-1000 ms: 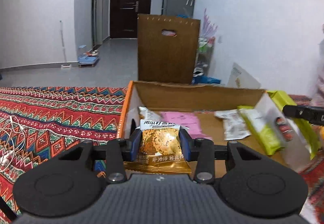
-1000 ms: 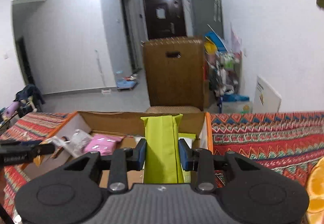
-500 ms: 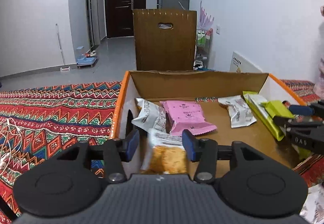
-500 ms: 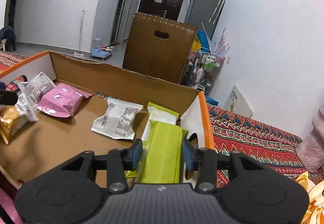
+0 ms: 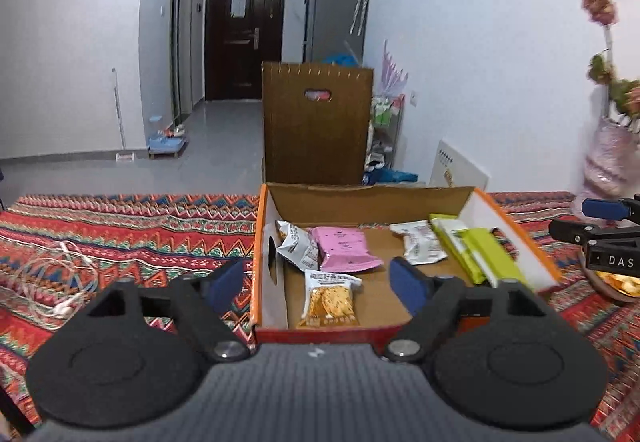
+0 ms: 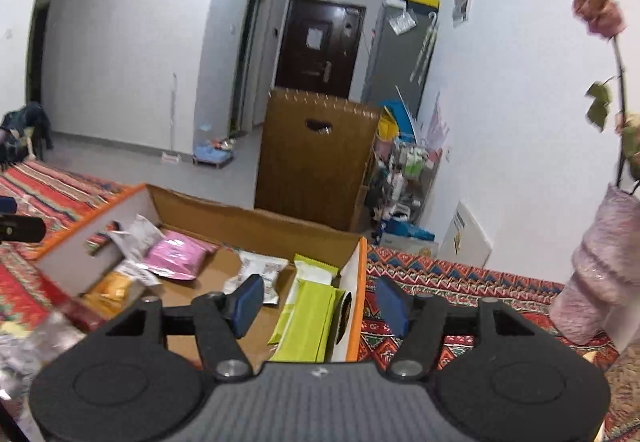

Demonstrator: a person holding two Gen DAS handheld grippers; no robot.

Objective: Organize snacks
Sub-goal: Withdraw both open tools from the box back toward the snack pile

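An orange-edged cardboard box (image 5: 272, 226) (image 6: 358, 282) sits on the patterned cloth. Inside lie an orange snack packet (image 5: 330, 300) (image 6: 110, 292) at the near left, a pink packet (image 5: 342, 248) (image 6: 178, 256), white packets (image 5: 420, 244) (image 6: 258, 272) and lime green bars (image 5: 486, 256) (image 6: 310, 316) along the right wall. My left gripper (image 5: 318, 282) hangs above the box's near edge, jaws opening, nothing between them. My right gripper (image 6: 320, 300) is pulled back over the box's right corner, jaws opening, clear of the green bar. Its fingers (image 5: 600, 220) show at the right edge of the left wrist view.
A tall brown cardboard panel (image 5: 316, 126) stands behind the box. A pink vase with flowers (image 6: 604, 282) stands on the cloth at the right. White earphone cable (image 5: 60, 282) lies on the cloth at the left. A bowl of snacks (image 5: 616, 284) is at the right.
Both grippers let go of their packets and drew back and up. The orange packet now lies in the box's near left, the green bar along its right wall. Both jaws widened.
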